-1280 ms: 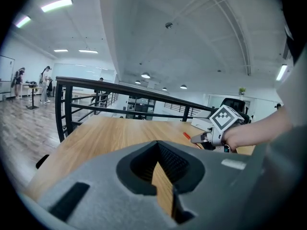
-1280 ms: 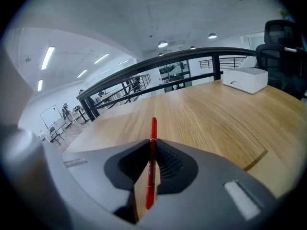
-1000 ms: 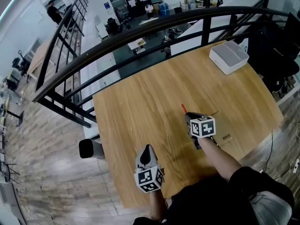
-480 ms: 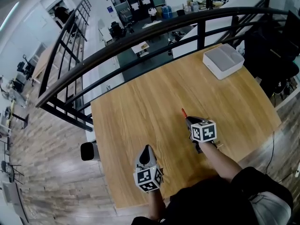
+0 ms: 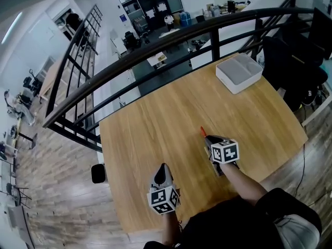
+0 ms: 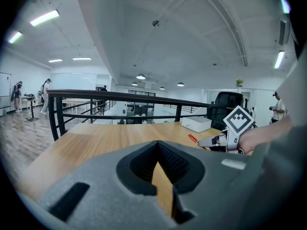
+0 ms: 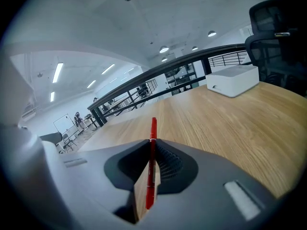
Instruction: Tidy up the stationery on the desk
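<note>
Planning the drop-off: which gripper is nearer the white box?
Right. The right gripper, holding the red pen, is short of the white box; the left gripper sits farther back and left.

smooth wood-grain desk [image 5: 171, 123], matt white plastic box [image 5: 238, 72]

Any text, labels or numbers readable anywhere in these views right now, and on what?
No words or numbers can be read.
Black-and-white marker cubes: square patterns only.
White rectangular box, red pen: no print visible.
Blue sign on the far wall: too small to read.
</note>
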Demonstrator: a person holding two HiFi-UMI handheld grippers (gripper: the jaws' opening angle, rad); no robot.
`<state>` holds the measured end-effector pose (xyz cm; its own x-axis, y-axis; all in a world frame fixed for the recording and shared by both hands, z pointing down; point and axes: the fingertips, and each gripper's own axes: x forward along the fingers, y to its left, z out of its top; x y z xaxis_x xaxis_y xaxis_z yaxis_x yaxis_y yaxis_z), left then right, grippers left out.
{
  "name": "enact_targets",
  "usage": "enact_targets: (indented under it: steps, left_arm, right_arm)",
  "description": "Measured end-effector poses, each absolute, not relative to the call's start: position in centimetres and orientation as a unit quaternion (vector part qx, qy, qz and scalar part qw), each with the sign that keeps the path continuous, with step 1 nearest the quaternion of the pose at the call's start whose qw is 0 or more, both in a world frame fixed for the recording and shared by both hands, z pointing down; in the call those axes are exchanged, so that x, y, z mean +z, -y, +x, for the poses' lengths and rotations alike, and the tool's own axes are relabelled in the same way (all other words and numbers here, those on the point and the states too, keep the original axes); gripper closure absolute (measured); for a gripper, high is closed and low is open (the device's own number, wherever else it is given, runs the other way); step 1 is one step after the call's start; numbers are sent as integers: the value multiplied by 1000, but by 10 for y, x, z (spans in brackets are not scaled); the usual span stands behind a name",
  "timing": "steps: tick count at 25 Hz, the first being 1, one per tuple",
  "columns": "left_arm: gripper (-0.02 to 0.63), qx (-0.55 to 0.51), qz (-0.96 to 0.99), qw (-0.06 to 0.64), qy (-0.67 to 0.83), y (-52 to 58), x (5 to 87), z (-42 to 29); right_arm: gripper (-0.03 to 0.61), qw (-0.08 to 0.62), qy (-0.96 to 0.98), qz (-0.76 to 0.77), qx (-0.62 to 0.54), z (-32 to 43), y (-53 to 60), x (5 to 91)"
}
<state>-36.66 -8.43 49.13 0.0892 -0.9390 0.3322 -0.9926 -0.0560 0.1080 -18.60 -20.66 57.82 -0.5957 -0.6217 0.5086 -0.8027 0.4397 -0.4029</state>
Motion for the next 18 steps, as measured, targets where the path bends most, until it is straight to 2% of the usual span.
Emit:
enact_targets:
  steps: [18]
  left_arm:
    - [617,98,736,135,656,96,484,-280]
  right_arm:
    - [529,119,842,414,326,-110,200,578]
